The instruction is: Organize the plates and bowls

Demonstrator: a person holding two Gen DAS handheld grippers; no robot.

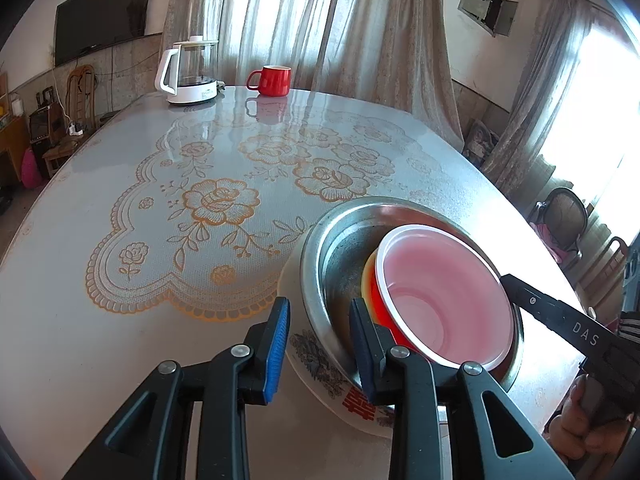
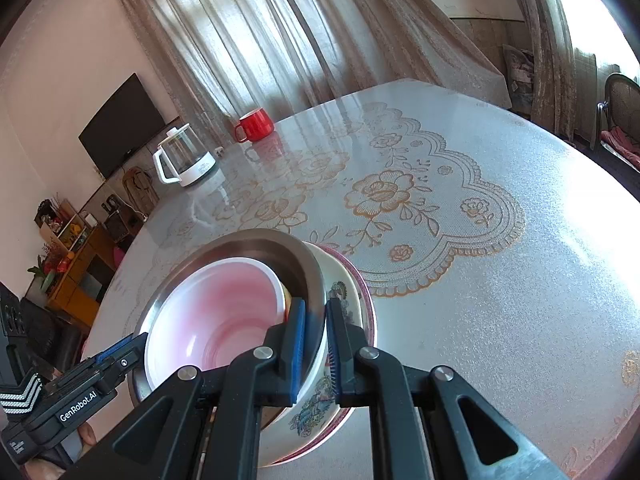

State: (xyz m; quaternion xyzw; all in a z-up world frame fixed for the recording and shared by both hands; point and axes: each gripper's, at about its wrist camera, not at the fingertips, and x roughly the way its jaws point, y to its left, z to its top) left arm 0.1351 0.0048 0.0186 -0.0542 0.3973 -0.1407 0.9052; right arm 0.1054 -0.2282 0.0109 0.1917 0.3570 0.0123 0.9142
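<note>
Right claw pinches steel bowl rim; left claw parted astride it; lower plate mostly hidden

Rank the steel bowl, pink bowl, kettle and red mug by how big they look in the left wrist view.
1. Steel bowl
2. Pink bowl, nested inside it
3. Kettle
4. Red mug

The kettle and mug stand at the table's far edge, so distance shrinks them; their true size against the bowls stays unsure.

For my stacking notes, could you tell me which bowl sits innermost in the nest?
The red bowl with the pink inside; the steel bowl and flowered bowl surround it.
</note>
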